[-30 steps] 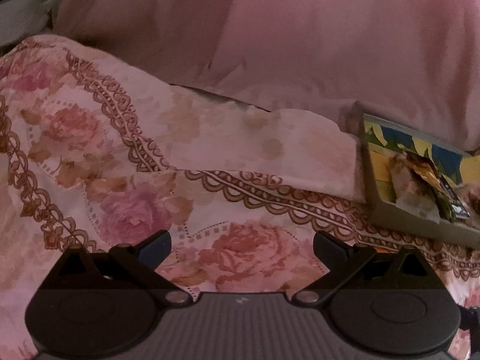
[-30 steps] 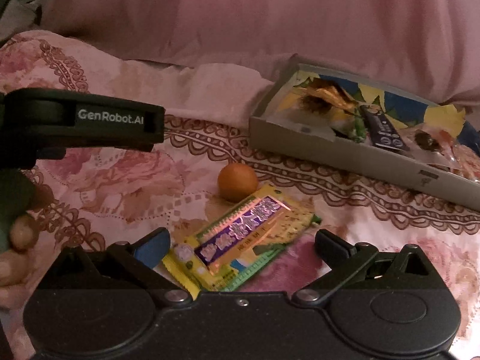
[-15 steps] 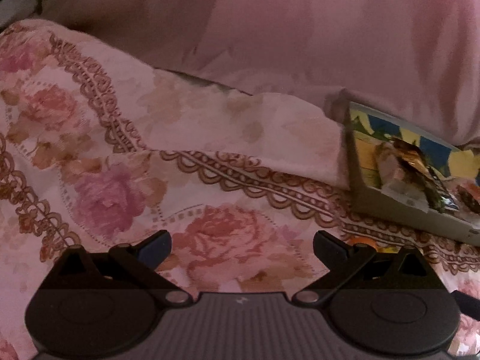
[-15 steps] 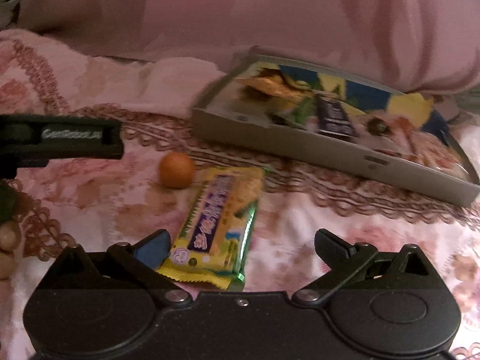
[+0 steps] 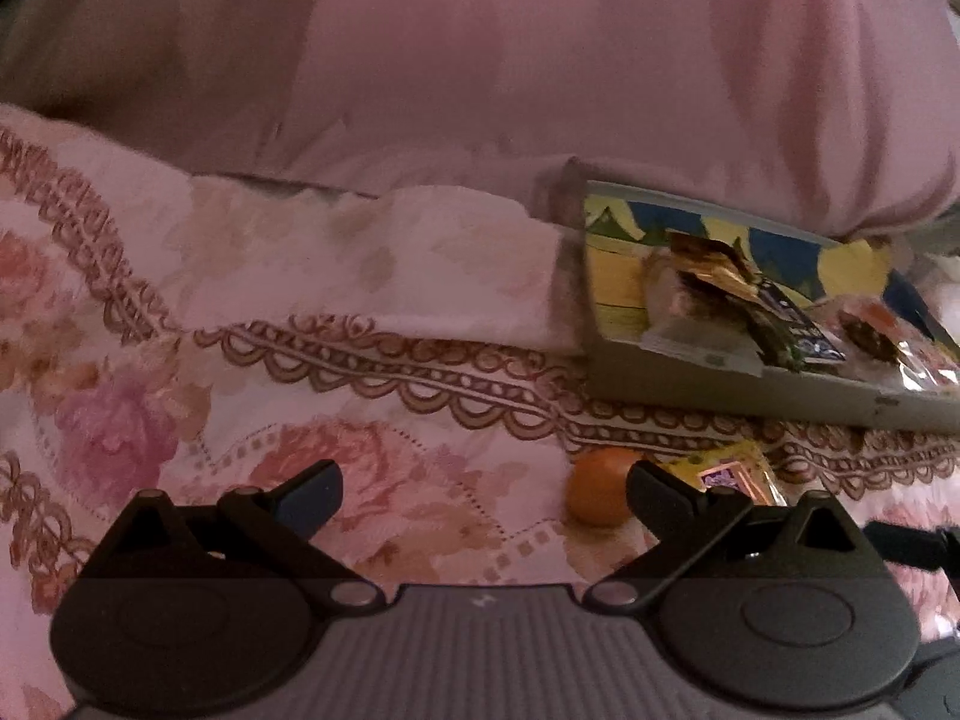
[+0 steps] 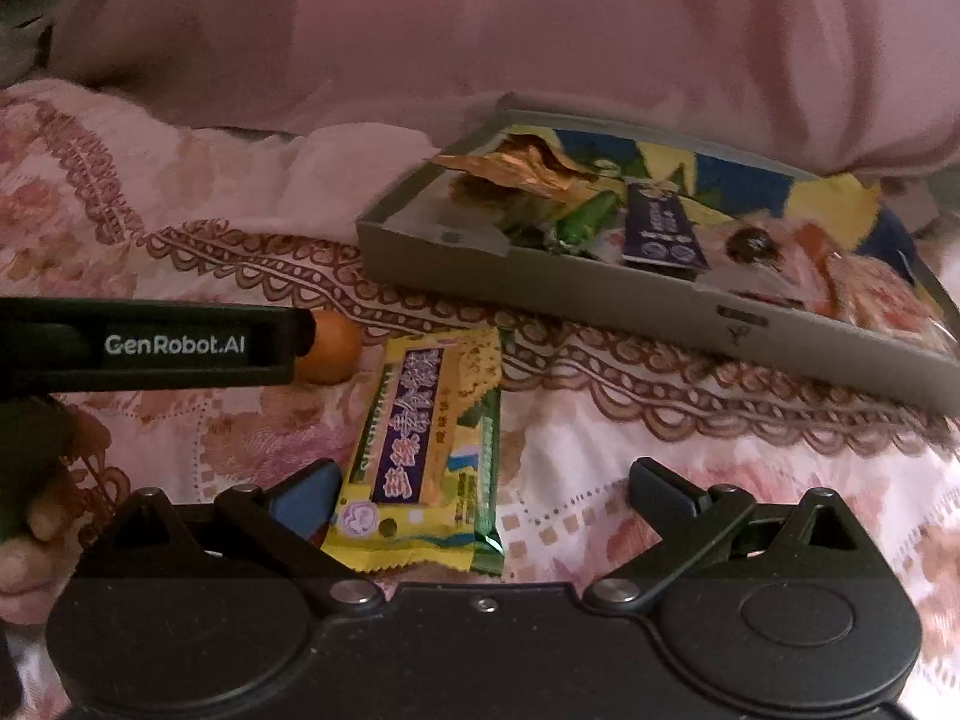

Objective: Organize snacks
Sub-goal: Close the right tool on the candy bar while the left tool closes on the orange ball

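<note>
A yellow and green snack packet [image 6: 426, 450] lies flat on the floral bedspread, its near end between my right gripper's [image 6: 483, 486] open fingers, close to the left one. A small orange ball-shaped snack [image 6: 329, 347] rests just beyond it. In the left wrist view that orange snack [image 5: 597, 495] sits beside the right finger of my open, empty left gripper [image 5: 483, 486], with a corner of the packet [image 5: 735, 474] behind. A grey tray [image 6: 600, 282] holding several wrapped snacks stands at the right; the same tray [image 5: 750, 384] shows at the right of the left wrist view.
A pink duvet [image 6: 510, 30] bulges behind the tray and along the back. The left gripper's black body [image 6: 150, 345] and the hand holding it [image 6: 36, 534] cross the left side of the right wrist view. Floral bedspread [image 5: 270, 360] stretches to the left.
The left gripper swung rightward, bringing the orange snack and the tray further into its view. The right gripper shifted, so the packet now lies lengthwise between its fingers.
</note>
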`<state>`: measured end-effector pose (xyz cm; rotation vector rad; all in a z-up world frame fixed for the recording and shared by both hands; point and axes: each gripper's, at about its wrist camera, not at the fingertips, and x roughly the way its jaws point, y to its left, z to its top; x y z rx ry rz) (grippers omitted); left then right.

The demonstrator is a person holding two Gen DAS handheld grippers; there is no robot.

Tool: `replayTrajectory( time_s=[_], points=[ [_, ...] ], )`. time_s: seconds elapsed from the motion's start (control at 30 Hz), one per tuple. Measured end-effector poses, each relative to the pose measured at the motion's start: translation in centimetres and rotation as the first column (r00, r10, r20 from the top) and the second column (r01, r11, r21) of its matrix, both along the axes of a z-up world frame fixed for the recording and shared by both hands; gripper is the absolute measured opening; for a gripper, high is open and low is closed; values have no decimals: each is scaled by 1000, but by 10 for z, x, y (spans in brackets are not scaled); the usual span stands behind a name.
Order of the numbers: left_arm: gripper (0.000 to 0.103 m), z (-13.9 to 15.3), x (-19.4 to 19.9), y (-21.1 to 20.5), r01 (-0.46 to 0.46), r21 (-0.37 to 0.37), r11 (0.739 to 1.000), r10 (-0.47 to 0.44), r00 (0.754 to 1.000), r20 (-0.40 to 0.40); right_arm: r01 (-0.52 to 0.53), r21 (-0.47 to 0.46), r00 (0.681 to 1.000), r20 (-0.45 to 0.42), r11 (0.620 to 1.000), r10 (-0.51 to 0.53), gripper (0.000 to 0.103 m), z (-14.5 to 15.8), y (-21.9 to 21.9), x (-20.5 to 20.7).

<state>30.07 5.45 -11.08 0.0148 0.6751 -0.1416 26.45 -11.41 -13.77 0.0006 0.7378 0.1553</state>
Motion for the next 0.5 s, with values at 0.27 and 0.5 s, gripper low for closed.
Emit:
replayTrajectory(
  time_s=[0.27,0.5],
  points=[
    [102,-5,0,-6,89,-8,996,-89,996,20,-106,-50,993,38,993,108,92,-2,5,9],
    [82,-14,5,-18,145,-24,989,-145,989,6,-68,-38,996,52,997,70,61,5,-11,2]
  ],
)
